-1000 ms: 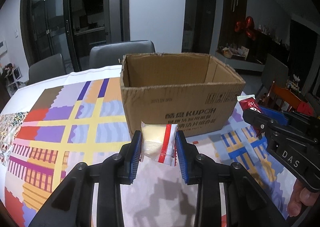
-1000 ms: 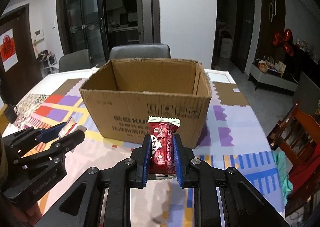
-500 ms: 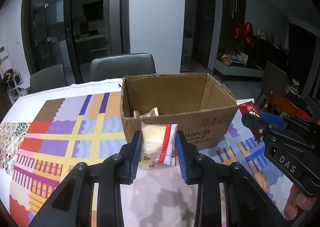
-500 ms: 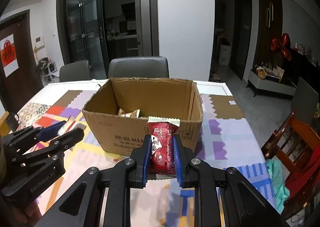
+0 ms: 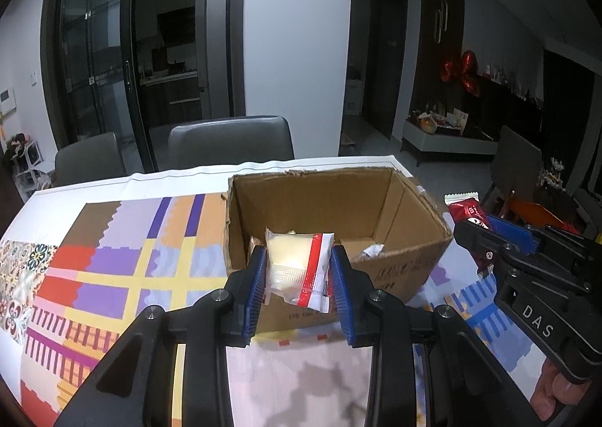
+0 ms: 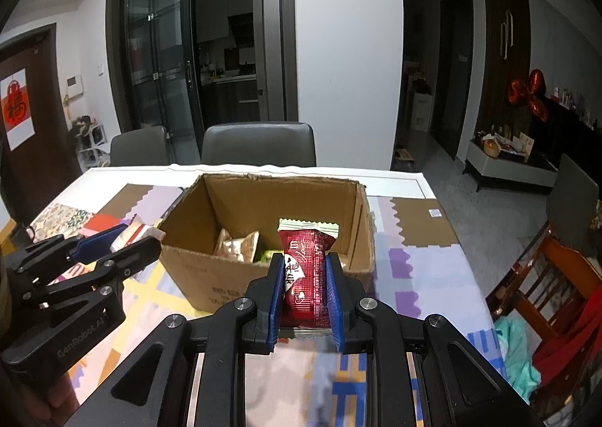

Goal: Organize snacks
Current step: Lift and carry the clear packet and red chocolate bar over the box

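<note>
Gripping status, left tool (image 5: 297,278): blue-padded black fingers pinch a cream-coloured snack packet with a red-and-white edge (image 5: 295,271), at centre frame in the left wrist view.
Left packet position: held over the near wall of the open brown cardboard box (image 5: 410,224).
Right tool (image 6: 305,289): pressed onto a dark red foil snack packet with a pale crimped end (image 6: 306,269), lower centre of the right wrist view.
Red packet position: upright, in front of the box's near rim.
Box contents: gold-coloured wrapped snacks (image 6: 237,244) lie on the box floor; a green wrapper shows beside them.
Worktop (image 5: 113,257): covered by a multicoloured patchwork-print cloth; box stands on it.
Background: grey upholstered chair (image 6: 259,143) behind the worktop, upper centre.
</note>
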The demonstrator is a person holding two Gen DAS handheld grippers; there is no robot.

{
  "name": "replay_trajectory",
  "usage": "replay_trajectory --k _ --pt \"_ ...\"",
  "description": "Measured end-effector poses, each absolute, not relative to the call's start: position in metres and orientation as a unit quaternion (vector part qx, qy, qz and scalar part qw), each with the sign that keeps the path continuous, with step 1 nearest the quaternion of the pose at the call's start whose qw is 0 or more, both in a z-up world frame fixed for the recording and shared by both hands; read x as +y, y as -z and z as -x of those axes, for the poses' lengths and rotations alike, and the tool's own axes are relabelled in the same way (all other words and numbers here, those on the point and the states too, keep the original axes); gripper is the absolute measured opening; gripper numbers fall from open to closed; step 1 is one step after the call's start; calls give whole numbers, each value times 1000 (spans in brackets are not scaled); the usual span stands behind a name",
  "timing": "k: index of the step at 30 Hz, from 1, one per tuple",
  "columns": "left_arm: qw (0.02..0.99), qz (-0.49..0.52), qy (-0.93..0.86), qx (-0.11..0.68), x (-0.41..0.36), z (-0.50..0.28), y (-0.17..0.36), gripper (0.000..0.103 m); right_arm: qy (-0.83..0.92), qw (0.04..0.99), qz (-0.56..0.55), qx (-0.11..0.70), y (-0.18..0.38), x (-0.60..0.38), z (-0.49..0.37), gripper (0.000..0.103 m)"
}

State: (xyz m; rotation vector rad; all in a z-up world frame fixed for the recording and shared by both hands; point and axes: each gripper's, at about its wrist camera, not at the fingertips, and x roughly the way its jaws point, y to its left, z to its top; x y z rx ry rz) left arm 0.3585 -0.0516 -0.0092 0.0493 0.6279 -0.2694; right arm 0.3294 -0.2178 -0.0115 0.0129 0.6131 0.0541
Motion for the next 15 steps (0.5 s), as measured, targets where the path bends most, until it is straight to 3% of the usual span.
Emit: replay_trajectory --k 15 --pt "943 -17 123 309 -54 -396 8 34 -28 954 -4 298 6 -221 -367 22"
